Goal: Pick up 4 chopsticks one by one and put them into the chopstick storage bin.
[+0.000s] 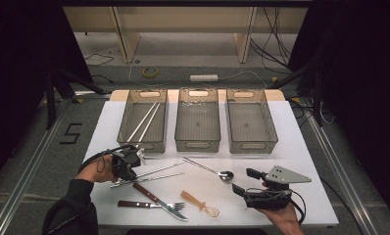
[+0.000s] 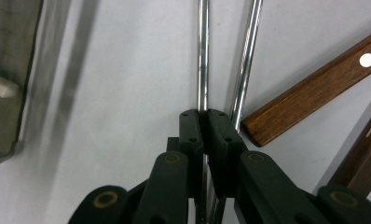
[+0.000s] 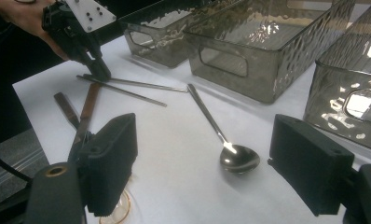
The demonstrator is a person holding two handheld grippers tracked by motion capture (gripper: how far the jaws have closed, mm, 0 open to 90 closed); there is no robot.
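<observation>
The left gripper (image 2: 203, 122) is clamping one metal chopstick (image 2: 202, 56) lying just in front of the leftmost basket (image 1: 142, 143). The right gripper (image 3: 211, 163) is hovering near the spoon (image 3: 230, 151), with its jaws standing apart.

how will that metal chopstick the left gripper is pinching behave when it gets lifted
Probably stiff: the metal chopstick looks like a thin straight steel rod. Its polished, round surface may slip or swivel between the left gripper pads, which are shut on it near one end, so the long free end will likely droop. If dropped, it would probably roll on the smooth table.
</observation>
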